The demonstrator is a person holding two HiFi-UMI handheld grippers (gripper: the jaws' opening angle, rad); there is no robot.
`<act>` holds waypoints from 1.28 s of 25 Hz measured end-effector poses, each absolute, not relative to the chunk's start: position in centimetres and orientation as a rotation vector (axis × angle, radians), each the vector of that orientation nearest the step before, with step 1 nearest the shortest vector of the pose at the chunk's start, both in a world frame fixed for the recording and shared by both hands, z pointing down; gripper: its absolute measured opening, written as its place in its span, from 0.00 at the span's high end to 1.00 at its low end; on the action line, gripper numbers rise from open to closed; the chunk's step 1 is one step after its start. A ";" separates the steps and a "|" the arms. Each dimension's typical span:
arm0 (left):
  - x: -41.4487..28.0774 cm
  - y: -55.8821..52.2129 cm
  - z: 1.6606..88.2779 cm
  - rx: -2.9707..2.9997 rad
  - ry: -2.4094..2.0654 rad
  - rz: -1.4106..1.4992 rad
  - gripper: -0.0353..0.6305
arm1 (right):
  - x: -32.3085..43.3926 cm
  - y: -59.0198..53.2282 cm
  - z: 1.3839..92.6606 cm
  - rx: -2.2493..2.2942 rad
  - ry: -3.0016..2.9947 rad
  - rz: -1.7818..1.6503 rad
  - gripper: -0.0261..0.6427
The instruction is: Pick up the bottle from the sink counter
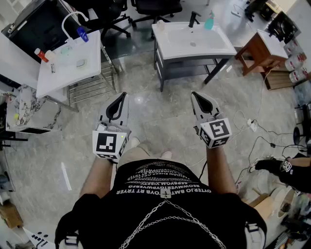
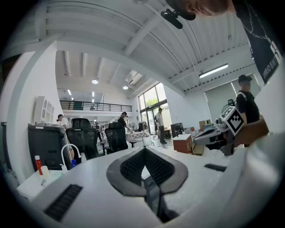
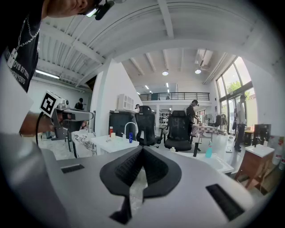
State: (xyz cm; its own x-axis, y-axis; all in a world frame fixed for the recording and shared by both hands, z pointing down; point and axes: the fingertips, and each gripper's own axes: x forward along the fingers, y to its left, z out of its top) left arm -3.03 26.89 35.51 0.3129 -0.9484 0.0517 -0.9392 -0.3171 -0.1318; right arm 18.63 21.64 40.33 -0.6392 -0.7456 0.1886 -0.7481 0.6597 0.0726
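Observation:
A teal bottle [image 1: 209, 22] stands at the back right corner of the white sink counter [image 1: 192, 46], next to a black tap [image 1: 194, 19]. In the right gripper view the teal bottle [image 3: 208, 151] shows far ahead on that counter [image 3: 213, 161]. Both grippers are held low over the floor, well short of the counter. My left gripper [image 1: 121, 95] is shut and empty, its tips meeting. My right gripper [image 1: 195, 94] is also shut with nothing in it. A second white sink unit [image 1: 68, 65] at the left carries a blue bottle [image 1: 82, 34] and a red-capped bottle [image 1: 41, 54].
A wooden side table [image 1: 262, 48] stands right of the counter. Black office chairs [image 1: 155, 7] are behind it. Cables and a power strip [image 1: 251, 125] lie on the marble floor at the right. Another person's gloved hand [image 1: 277, 166] reaches in at the right edge.

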 end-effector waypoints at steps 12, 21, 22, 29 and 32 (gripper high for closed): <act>-12.9 34.2 34.8 -2.548 1.728 -0.200 0.94 | 8.6 30.6 38.6 1.234 -2.724 0.099 0.97; -21.1 36.0 38.1 -2.559 1.732 -0.261 0.94 | 3.5 33.9 41.0 1.304 -2.685 0.117 0.62; -21.2 35.7 38.0 -2.541 1.722 -0.274 0.94 | 3.4 33.8 41.3 1.305 -2.674 0.142 0.56; -20.4 31.4 36.9 -2.519 1.702 -0.208 0.94 | 3.4 30.5 41.5 1.297 -2.660 0.157 0.42; -19.3 29.0 37.4 -2.502 1.717 -0.217 0.94 | 3.6 28.4 42.1 1.263 -2.659 0.166 0.40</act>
